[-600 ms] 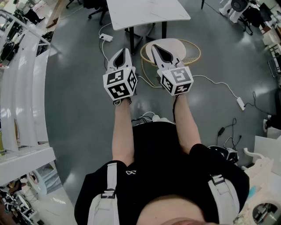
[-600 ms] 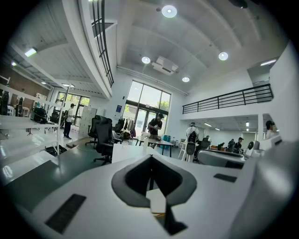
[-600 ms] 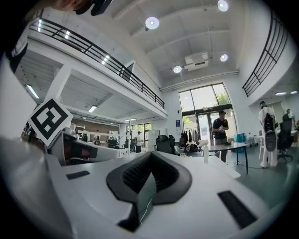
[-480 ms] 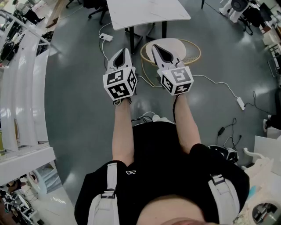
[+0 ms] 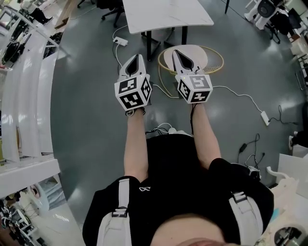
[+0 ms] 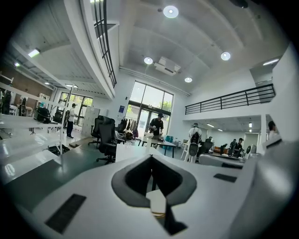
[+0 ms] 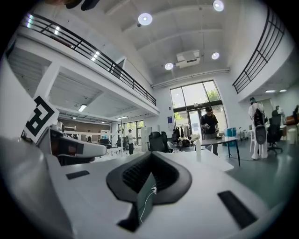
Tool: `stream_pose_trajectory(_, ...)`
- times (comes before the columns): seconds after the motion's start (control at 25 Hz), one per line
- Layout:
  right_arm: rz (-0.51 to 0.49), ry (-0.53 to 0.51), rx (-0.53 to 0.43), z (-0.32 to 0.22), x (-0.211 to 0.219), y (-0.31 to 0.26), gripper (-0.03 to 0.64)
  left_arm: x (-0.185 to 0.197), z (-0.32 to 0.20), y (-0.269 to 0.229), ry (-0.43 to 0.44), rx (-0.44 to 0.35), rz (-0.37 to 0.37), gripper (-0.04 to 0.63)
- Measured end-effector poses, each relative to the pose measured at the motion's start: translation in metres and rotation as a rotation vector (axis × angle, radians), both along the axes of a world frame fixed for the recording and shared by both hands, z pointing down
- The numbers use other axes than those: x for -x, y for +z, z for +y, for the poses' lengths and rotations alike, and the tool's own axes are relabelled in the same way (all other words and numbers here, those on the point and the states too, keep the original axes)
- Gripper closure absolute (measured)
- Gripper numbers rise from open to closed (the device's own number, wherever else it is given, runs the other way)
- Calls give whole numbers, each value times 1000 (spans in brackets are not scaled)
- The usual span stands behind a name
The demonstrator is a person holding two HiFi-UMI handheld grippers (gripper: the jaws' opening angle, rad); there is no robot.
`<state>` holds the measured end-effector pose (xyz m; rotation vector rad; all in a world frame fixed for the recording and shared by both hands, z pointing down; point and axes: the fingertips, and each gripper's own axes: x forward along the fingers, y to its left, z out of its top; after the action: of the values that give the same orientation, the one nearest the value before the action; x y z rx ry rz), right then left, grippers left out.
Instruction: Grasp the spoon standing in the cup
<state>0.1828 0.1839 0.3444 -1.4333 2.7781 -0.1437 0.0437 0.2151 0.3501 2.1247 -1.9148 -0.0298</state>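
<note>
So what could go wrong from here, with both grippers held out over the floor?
1. White cables trail across the grey floor in front of the white rectangular table: a trip risk.
2. The left gripper and right gripper are both shut; they must open before any grasp.
3. No spoon or cup can be made out, so the target is unconfirmed.

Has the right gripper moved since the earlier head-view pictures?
No. The right gripper still has its tip over the left part of the round stool, as before.

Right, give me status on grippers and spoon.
Left gripper and right gripper shut, empty, over floor. Spoon, cup not made out. White table ahead.
</note>
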Motion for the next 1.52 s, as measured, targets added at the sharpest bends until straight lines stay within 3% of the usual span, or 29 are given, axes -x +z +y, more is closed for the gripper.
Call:
stream_pose_trajectory(0.6,53,85,15,8,-2,8,611,29,20,21,-47,22,85,578)
stream_pose_trajectory(0.84,83,81,34,26,31,16,611,87,35,38,-99,66,141,580)
stream_pose_trajectory(1.04,83,85,54,34,46,24,611,91,46,46,-65,85,119,580)
stream_pose_trajectory(1.52,17,80,6,36,82,2,611,136,65,17,-79,22,59,580)
